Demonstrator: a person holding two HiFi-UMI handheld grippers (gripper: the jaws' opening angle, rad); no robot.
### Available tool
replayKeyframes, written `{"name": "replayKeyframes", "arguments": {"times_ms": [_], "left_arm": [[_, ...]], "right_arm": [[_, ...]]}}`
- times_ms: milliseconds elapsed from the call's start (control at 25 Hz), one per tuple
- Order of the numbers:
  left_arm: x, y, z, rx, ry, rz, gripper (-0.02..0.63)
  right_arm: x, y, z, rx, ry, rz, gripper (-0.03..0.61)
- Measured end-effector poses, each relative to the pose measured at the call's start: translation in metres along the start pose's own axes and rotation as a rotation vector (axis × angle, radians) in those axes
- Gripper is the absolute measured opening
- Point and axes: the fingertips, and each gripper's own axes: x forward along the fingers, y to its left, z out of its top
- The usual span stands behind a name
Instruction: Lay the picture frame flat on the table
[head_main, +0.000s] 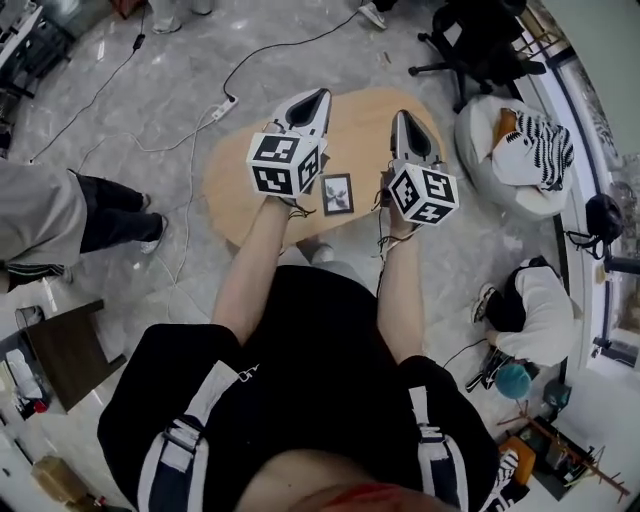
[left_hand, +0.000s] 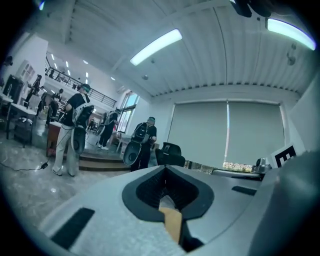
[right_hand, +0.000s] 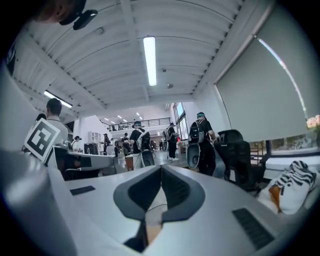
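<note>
Both bare forearms (head_main: 250, 265) reach forward side by side. The left gripper (head_main: 314, 103) and right gripper (head_main: 406, 124) point away from the body, a little apart, each with its fingers (left_hand: 145, 192) closed together on nothing.

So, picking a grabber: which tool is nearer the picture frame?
Left. The left tool hovers left of the frame; the right tool is farther off, on its right.

No legible text, no labels, no numbers

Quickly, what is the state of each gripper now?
Left gripper: closed, holding nothing.
Right gripper: closed, holding nothing.
</note>
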Motion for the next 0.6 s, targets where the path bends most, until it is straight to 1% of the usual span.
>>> {"name": "replayKeyframes", "arguments": {"times_ms": [240,600], "left_arm": [[-0.017,-0.005,0.02,0.005,-0.046,0.006,0.008],[-0.025,-0.004,0.029,-0.005,-0.063,0.003,0.008]], "right_arm": [[-0.015,0.005,0.028,-0.073,-0.044,-0.03,0.012],[-0.023,0.012,0.034,-0.081,-0.052,-0.035,0.012]]}}
